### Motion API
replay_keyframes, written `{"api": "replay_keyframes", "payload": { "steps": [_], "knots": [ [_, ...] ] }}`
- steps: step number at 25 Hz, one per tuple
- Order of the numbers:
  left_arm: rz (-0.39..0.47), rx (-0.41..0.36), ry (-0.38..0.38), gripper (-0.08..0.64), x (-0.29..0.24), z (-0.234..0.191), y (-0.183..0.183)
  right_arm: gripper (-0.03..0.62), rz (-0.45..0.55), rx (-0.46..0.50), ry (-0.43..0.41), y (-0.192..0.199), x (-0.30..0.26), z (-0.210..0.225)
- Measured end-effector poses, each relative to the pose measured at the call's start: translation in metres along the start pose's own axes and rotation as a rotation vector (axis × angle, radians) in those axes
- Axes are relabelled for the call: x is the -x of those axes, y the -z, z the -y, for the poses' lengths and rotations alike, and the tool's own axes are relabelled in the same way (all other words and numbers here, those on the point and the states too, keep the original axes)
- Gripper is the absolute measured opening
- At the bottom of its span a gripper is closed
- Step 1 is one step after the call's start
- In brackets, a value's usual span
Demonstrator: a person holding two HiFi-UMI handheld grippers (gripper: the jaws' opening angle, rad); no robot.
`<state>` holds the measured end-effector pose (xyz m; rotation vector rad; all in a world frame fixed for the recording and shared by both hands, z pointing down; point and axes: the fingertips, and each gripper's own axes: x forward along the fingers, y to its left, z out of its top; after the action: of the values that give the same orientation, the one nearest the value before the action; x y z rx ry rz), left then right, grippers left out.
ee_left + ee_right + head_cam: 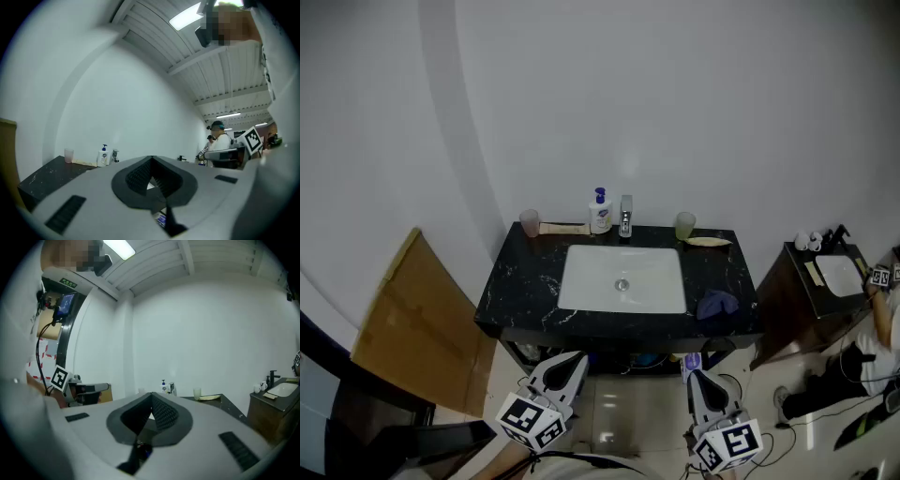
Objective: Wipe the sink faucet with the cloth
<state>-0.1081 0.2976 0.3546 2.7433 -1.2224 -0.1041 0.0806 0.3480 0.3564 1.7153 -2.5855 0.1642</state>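
Chrome sink faucet [625, 217]: stands upright at the back edge of the black marble-patterned counter [525, 281], centre of the head view, just behind the white rectangular basin [591, 281]. Nothing touches it. The white pump bottle of soap with a blue cap [600, 212] stands just to its left, close enough that a wiping pass will probably have to work around it.

Crumpled blue cloth [717, 303]: lies on the counter's front right corner, right of the basin and well apart from the faucet. The spot suits a right-side pickup, since it is the counter item nearest the right gripper [695, 377].

Pink tumbler [530, 223] at back left and pale green tumbler [685, 225] at back right both stand away from the faucet.

Left gripper [567, 360] and the right gripper: both at the bottom of the head view, in front of the counter and short of it, held level and aimed at the wall. In the left gripper view the ribbed jaws meet at their tips with nothing between them. The right gripper view shows the same, tongs pressed together and empty.

Reading: this looks like a carrying posture, and the wipe has not begun. The cloth must be fetched first, so the right jaws need to part before they reach that corner.
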Motion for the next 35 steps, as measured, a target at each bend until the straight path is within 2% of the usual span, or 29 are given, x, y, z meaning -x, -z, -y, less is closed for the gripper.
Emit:
{"api": "replay_keyframes", "payload": {
  "steps": [6,22,26,30,35],
  "knots": [
    [0.002,0.003,0.010,0.002,-0.015,0.014,0.013,0.003,-0.012,-0.003,-0.013,0.003,0.006,0.018],
    [-0.007,0.013,-0.049,0.002,-0.030,0.052,0.033,0.003,-0.048,-0.006,-0.119,0.020,0.023,0.043],
    [-0.008,0.014,-0.066,0.002,-0.035,0.043,0.030,0.003,-0.057,-0.003,-0.137,0.022,0.010,0.046],
    [-0.012,0.010,-0.073,0.002,-0.048,0.016,0.027,0.003,-0.054,0.007,-0.145,0.023,-0.020,0.047],
    [-0.008,0.015,-0.035,0.002,-0.090,-0.030,0.029,0.003,-0.047,0.002,-0.113,0.017,-0.076,0.061]
  ]
}}
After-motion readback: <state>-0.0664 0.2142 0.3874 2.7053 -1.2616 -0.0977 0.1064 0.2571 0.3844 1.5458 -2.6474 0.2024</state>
